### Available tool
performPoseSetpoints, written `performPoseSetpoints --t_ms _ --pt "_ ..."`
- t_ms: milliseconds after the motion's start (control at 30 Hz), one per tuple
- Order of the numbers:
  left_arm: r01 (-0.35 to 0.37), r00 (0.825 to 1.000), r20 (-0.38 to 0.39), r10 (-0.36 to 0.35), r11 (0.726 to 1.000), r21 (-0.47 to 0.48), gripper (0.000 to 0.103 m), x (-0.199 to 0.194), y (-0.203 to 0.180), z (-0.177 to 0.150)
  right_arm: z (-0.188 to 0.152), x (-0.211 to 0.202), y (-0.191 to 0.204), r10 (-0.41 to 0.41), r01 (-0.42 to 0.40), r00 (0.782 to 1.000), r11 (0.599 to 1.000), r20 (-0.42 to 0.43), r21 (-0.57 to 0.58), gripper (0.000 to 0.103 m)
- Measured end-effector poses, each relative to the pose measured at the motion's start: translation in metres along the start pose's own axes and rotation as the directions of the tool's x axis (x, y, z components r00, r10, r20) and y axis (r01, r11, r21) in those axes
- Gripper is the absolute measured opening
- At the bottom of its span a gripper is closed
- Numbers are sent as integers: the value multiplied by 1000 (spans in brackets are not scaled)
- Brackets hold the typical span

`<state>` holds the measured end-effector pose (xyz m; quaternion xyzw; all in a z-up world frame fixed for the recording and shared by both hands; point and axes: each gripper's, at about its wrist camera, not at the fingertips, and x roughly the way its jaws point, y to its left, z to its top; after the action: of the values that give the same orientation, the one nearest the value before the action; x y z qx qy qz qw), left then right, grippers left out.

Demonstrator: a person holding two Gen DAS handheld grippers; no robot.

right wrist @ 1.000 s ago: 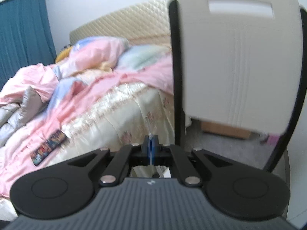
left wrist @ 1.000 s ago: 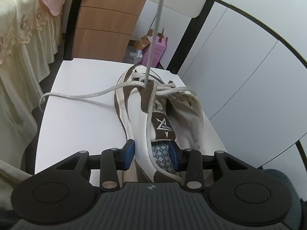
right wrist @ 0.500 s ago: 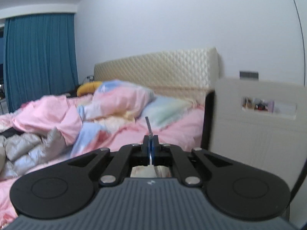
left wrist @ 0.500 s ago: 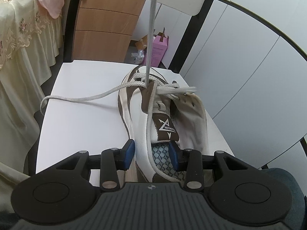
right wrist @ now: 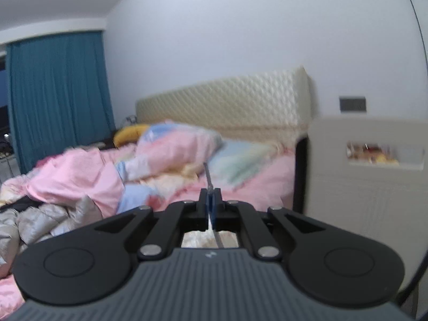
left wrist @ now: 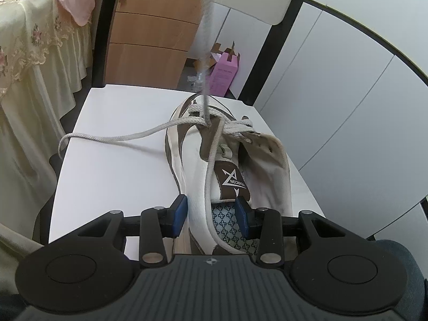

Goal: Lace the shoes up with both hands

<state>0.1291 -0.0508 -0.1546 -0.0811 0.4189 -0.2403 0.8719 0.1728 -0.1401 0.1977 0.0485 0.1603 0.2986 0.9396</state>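
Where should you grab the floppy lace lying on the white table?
Probably grip the loose lace on its straight stretch left of the shoe, coming from above with jaws across it. There it lies by itself on the table. Nearer the shoe, it tangles with crossed laces.

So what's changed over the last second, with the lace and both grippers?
The right gripper, shut on the lace tip, has risen: its view climbed from the chair back to the headboard and wall. The lace now runs taut, almost straight up from the shoe. Unchanged: the left gripper still straddles the shoe's heel, jaws open; the other lace end lies slack on the seat.
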Motion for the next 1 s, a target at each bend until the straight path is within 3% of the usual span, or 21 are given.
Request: performPoseSetpoints --t_ms 133,200,233,333,500,633,800,900,1000 --pt "-14 1000 12 15 1000 -27 42 -2 4 1 -26 13 -7 -11 15 995 999 -103 41 9" --pt "-14 1000 15 14 999 -43 42 -2 6 2 -41 15 -11 -30 37 989 998 -144 51 55" --pt "-14 1000 17 15 999 -50 42 -3 8 2 -48 15 -14 -40 49 987 997 -157 55 57" --pt "-10 1000 27 12 997 -73 42 -6 10 3 -66 5 -24 -38 53 984 995 -174 85 55" --pt "17 997 78 -7 991 -132 43 -20 18 7 -102 -22 -53 -112 143 977 976 -182 167 56" --pt "117 983 164 -77 962 -248 44 -40 33 12 -153 -43 -80 -207 250 959 938 -192 239 56" --pt "217 958 259 -122 899 -381 44 -54 56 18 -226 -50 -112 -283 368 922 854 -263 369 57" --pt "293 940 300 -162 834 -467 44 -48 71 23 -261 -49 -119 -324 426 896 819 -304 385 57" --pt "337 932 306 -196 779 -529 45 -34 82 29 -291 -50 -124 -331 437 893 797 -304 417 56"
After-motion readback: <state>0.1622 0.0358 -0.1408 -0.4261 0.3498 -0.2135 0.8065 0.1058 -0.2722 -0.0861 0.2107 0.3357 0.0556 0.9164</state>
